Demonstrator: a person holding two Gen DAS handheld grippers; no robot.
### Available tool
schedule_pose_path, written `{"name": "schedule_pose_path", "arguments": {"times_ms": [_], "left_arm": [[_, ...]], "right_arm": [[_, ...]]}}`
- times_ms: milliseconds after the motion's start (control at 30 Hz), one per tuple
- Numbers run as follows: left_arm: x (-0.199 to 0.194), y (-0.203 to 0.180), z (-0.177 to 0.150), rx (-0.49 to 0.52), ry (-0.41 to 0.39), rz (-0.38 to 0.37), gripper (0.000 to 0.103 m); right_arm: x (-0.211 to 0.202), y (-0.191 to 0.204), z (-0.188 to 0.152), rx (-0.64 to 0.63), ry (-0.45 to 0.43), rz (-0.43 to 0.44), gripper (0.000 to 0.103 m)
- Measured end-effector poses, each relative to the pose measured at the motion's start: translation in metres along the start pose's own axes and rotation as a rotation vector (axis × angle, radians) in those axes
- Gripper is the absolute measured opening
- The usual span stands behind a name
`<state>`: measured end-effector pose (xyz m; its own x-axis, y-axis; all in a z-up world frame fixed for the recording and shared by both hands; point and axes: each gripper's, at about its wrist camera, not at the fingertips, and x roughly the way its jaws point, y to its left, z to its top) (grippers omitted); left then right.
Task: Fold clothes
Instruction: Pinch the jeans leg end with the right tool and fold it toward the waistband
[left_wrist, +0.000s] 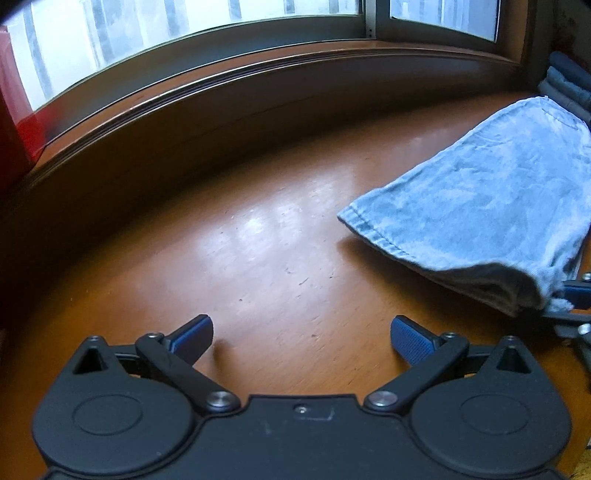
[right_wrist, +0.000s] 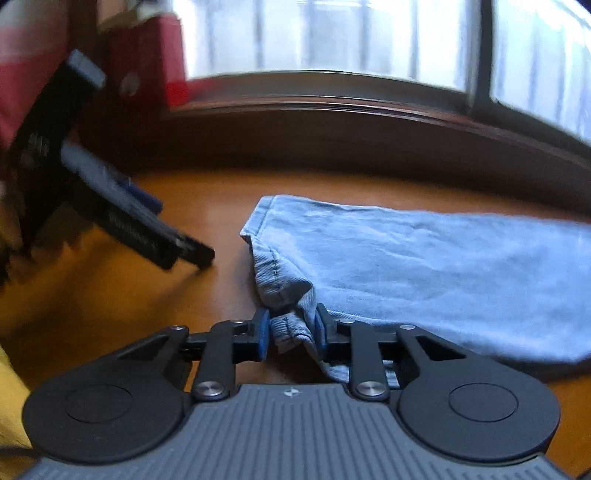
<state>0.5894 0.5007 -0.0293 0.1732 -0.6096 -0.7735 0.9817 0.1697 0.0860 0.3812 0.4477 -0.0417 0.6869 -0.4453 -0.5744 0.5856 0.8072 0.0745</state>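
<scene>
The right gripper (right_wrist: 291, 330) is pinched onto a bunched corner of the pale blue denim garment (right_wrist: 424, 266), hem fabric squeezed between its blue pads low in the centre of the right wrist view. The garment lies flat and already looks doubled over, stretching toward the right edge of that frame on the glossy orange-brown wooden table (left_wrist: 258, 251). So a fold seems to be in, and I'd judge at least one more is left.

The left gripper (left_wrist: 302, 334) stands wide with nothing between its fingers, over bare wood at the bottom of its own view, well apart from the cloth's stitched hem at centre right.

In the upper right corner sits a stack of folded dark blue and grey clothes (left_wrist: 569, 83), so earlier pieces look finished. Open tabletop fills the left and middle; the dark wooden window sill (left_wrist: 258, 85) bounds it along the top.
</scene>
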Motion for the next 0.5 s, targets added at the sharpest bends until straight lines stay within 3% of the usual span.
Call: {"name": "schedule_pose_path", "arguments": {"times_ms": [200,367,433,467,500], "left_arm": [[0.001,-0.012,0.009,0.064,-0.013,0.017,0.103],[0.003,-0.031,0.029,0.123,-0.091,0.023,0.103],[0.003,-0.041,0.038,0.126,-0.136,-0.006,0.103],[0.003,-0.049,0.044,0.133,-0.162,-0.025,0.103],[0.003,-0.055,0.048,0.145,-0.184,-0.035,0.103]], "right_arm": [[-0.024,-0.039,0.004,0.349,-0.089,0.067,0.024],[-0.055,-0.091,-0.001,0.719,-0.315,0.045,0.024],[-0.058,-0.111,-0.008,0.828,-0.362,-0.032,0.032],[-0.054,-0.12,-0.013,0.852,-0.34,-0.095,0.036],[-0.05,-0.129,-0.017,0.873,-0.315,-0.157,0.051]]}}
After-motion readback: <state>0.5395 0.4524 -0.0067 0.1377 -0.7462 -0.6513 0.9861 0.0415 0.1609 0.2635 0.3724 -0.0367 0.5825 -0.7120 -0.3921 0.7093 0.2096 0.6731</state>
